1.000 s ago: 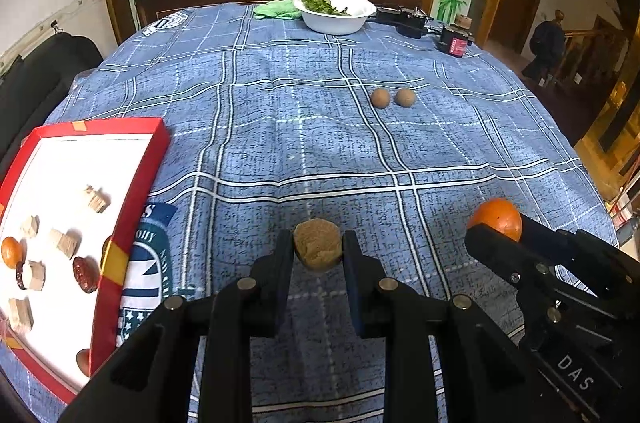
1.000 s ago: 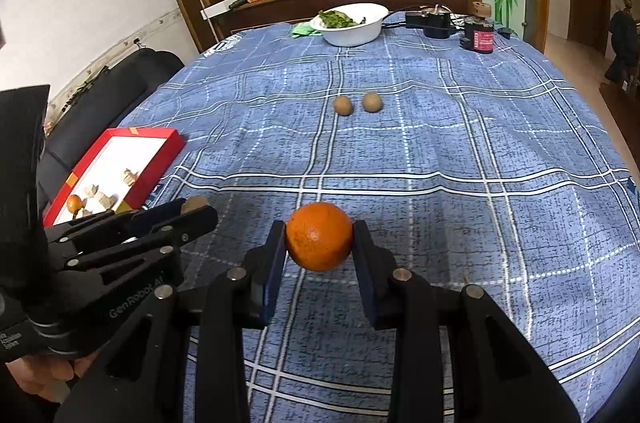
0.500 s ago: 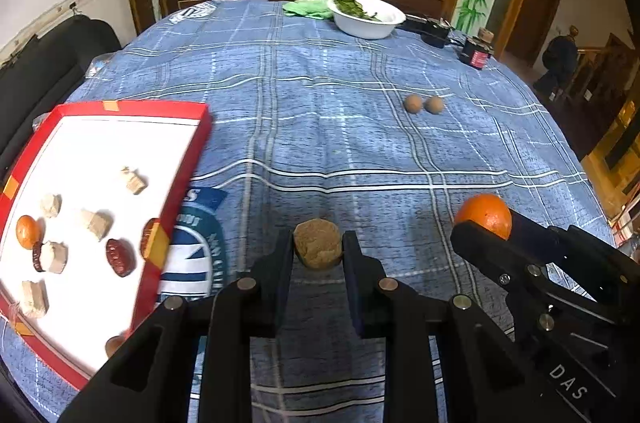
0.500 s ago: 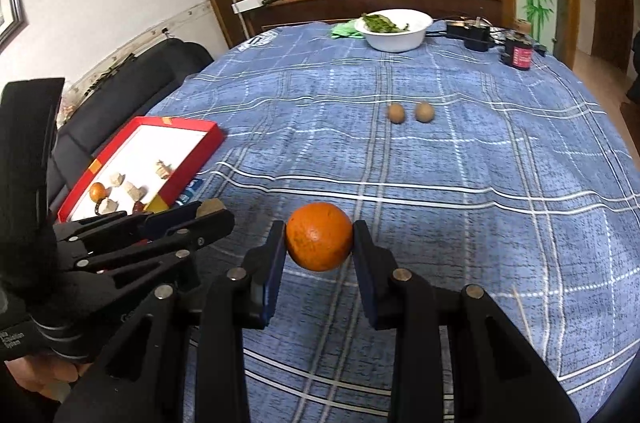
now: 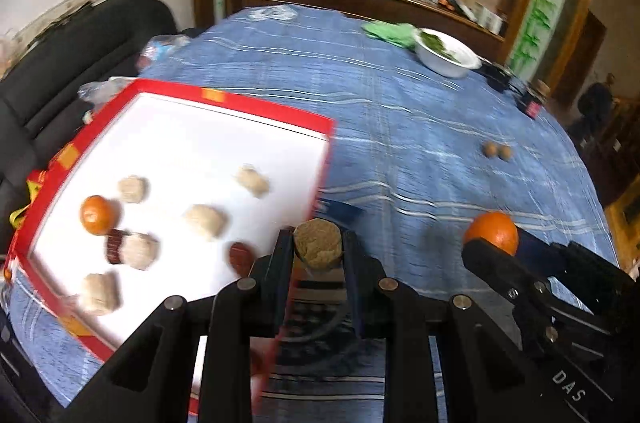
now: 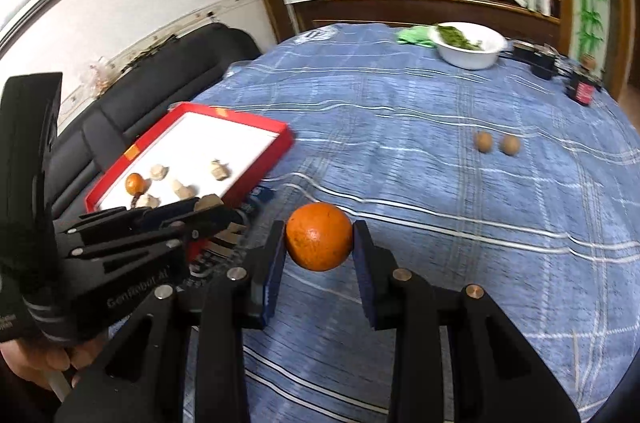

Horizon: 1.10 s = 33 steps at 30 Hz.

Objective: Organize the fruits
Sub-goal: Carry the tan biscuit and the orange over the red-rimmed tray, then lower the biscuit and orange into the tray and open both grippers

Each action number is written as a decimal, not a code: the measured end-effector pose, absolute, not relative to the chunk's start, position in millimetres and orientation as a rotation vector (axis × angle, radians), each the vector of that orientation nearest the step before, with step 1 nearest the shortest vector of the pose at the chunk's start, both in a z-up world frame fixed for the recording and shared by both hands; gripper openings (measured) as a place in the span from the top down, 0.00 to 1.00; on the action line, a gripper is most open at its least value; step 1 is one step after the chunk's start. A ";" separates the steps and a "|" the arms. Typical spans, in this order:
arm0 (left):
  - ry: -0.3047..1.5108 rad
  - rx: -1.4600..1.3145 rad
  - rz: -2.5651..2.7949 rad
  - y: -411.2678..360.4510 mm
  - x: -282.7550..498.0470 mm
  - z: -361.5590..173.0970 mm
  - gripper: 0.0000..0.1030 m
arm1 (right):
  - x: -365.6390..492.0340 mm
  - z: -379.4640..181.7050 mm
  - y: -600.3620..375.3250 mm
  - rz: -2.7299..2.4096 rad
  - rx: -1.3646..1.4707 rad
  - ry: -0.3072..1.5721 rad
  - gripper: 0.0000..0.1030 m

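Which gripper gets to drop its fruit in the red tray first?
Probably the left gripper. Its tan fruit already hangs right at the red tray edge, while the right gripper with the orange is farther out over the blue tablecloth.

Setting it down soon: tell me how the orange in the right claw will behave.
The orange is round and smooth, so it will probably roll on the flat cloth. Only its two sides touch the right claw, so it could slip. It looks firm, not fragile.
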State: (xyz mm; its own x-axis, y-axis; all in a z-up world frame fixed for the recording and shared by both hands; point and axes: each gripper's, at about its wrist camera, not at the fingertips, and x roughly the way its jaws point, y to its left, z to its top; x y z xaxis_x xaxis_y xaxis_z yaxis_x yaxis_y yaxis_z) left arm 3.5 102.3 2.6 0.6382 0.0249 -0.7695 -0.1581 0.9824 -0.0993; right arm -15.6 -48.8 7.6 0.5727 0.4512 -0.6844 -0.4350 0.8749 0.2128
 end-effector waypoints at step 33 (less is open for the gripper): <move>0.875 -0.222 0.373 214.2 14.5 -11.2 0.77 | 39.0 -7.4 104.4 0.719 -0.052 0.852 0.66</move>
State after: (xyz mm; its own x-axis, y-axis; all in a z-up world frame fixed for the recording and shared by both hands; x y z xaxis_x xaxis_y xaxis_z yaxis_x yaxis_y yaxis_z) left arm 14.5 214.2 -11.2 0.5824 0.2268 -0.7806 -0.4058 0.9132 -0.0375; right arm 39.0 104.4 -7.4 0.4402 0.5587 -0.7029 -0.5988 0.7660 0.2338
